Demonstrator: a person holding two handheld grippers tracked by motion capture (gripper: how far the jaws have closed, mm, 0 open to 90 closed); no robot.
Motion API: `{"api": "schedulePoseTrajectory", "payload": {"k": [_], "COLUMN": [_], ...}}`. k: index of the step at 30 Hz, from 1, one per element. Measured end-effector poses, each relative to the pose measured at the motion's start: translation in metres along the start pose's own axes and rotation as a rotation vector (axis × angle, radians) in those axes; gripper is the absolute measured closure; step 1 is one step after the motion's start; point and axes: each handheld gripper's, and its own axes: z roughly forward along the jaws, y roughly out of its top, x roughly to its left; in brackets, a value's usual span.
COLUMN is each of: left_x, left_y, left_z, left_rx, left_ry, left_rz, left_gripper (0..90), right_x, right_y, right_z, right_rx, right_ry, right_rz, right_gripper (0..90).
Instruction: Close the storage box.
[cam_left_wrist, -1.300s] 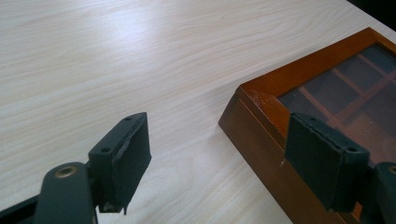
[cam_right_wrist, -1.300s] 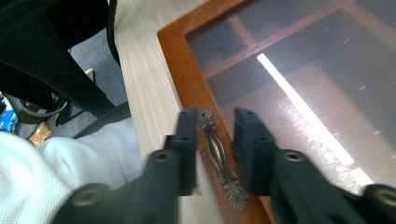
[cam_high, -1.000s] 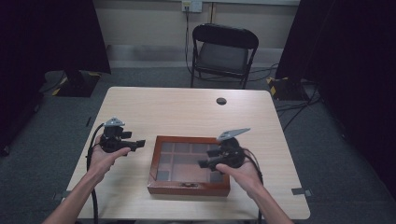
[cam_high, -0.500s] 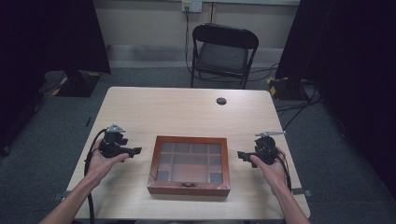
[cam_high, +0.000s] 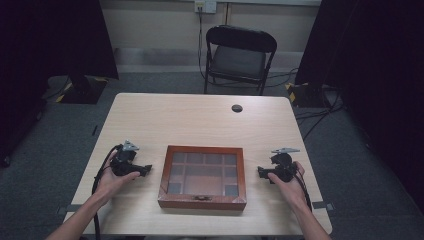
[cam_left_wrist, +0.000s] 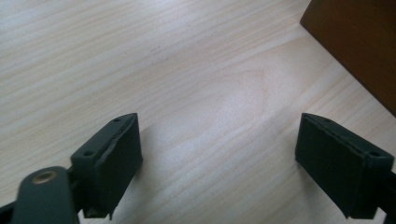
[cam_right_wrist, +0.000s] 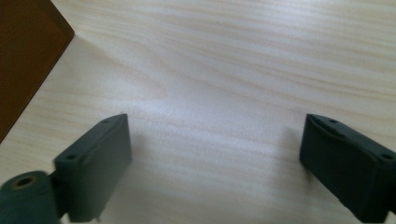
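Currently: one wooden box (cam_high: 202, 176) on table (cam_high: 200, 117), two claws, left claw (cam_high: 145, 170) and right claw (cam_high: 260, 172), both wide, just opening, nothing between.

Gaping left gripper (cam_left_wrist: 219, 158) over table (cam_left_wrist: 140, 60), beside box (cam_left_wrist: 359, 42)

1. We take this for a recording room or lab, not a home: a single pale wood-laminate table (cam_high: 200, 120) stands on grey carpet floor (cam_high: 360, 165).
2. Black curtains (cam_high: 55, 35) hang at both sides, closing the space off.
3. A black folding metal chair (cam_high: 240, 55) sits beyond the table, before a plain cream wall (cam_high: 155, 25).
4. We note a white wall socket (cam_high: 205, 6) with a plug, loose black cables (cam_high: 320, 112) on the floor, and yellow-black tape (cam_high: 295, 90).
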Motion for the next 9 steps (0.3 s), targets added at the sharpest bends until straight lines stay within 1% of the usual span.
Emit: {"api": "schedulePoseTrajectory", "payload": {"k": [1,2,3,4,9], "left_x": [-0.0005,-0.0005,-0.0004,-0.0007,-0.0007], "left_y": [-0.0024,-0.0024,-0.0045,-0.0070,-0.0069], "left_z": [0.0027,0.0027,0.0046,0.0072,0.0072], "left_rx": [-0.032,-0.032,-0.052,-0.072,-0.072], "left_ry": [0.002,0.002,0.006,0.007,0.008], "left_rz": [0.006,0.006,0.011,0.007,0.006], "left_gripper": [9.8,6.7,6.7,0.0,0.0], "right_x": [0.0002,0.0002,0.0004,0.0003,0.0007], "right_y": [-0.0036,-0.0036,-0.0056,-0.0083,-0.0083], "right_z": [0.0030,0.0030,0.0048,0.0068,0.0068], "right_rx": [-0.038,-0.038,-0.058,-0.098,-0.098], "right_ry": [-0.001,-0.001,0.002,0.004,0.002], "right_rz": [-0.001,-0.001,-0.002,-0.006,-0.003], "right_gripper": [0.6,0.6,0.0,0.0,0.0]}}
